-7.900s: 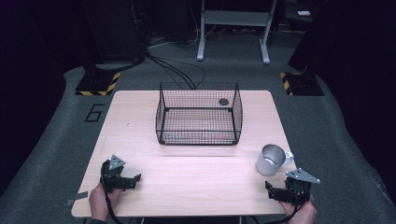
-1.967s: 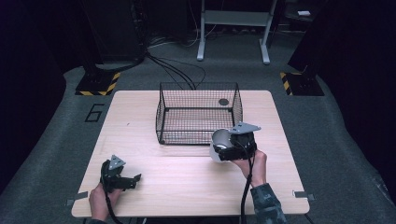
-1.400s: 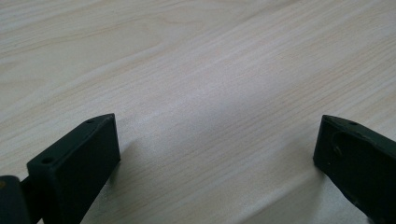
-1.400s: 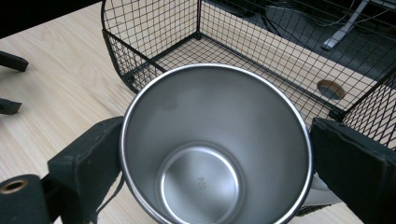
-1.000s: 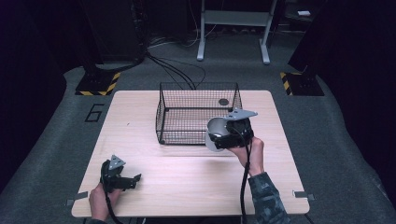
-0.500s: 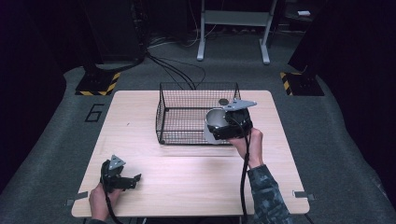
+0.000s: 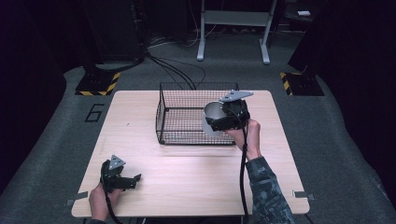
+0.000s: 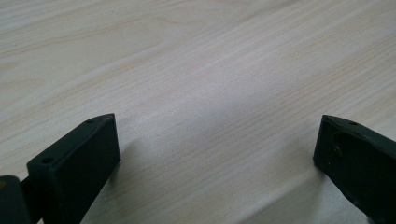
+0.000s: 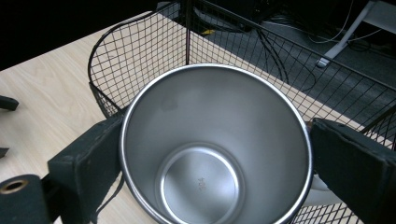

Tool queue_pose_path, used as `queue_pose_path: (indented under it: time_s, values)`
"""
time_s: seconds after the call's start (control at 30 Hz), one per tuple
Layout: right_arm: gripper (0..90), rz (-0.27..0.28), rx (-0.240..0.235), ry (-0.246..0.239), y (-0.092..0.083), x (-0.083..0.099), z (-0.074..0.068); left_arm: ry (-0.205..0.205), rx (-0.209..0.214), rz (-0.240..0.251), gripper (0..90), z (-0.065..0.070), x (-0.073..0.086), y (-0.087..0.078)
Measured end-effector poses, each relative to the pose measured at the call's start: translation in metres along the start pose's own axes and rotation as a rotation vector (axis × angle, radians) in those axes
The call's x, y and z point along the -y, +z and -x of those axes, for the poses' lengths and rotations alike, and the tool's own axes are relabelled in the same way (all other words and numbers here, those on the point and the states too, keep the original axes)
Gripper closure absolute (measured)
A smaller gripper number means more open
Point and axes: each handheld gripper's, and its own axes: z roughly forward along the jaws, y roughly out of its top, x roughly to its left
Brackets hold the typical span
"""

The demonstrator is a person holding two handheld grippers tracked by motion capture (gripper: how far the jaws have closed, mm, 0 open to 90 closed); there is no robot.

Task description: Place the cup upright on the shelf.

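A shiny steel cup point(image 7: 213, 111) hangs tilted over the right front part of the black wire basket point(image 7: 161, 112), its mouth turned left and up. My right gripper point(image 7: 215, 119) is shut on it, a jaw on each side of the rim. In the right gripper view the empty cup point(image 9: 201, 186) sits between the jaws of the right gripper point(image 9: 217, 149), with the basket point(image 9: 135, 60) behind and below it. My left gripper point(image 7: 134, 179) rests open near the table's front left. Its jaws stand wide apart in the left gripper view point(image 8: 217, 140) above bare wood.
The light wooden table point(image 7: 187, 172) has free room in front of the basket and at its left. Behind it on the dark floor are a metal stand point(image 7: 233, 28), cables point(image 7: 177, 70) and two hazard-striped bases point(image 7: 98, 84).
The right gripper has carried the cup away from me and up, from in front of the basket to over its right front part. The left gripper has stayed put.
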Motion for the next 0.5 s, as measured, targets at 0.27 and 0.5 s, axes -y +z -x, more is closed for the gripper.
queue_pose_path:
  time_s: [0.27,0.5]
  values:
    - [5.5,-0.011,0.000,0.012,0.012,-0.008,0.006,0.000,0.000,-0.001,0.4,0.000,0.000,0.000]
    - [5.5,-0.027,0.005,0.020,0.025,-0.011,0.012,0.002,0.002,-0.005,0.4,0.000,0.000,0.000]
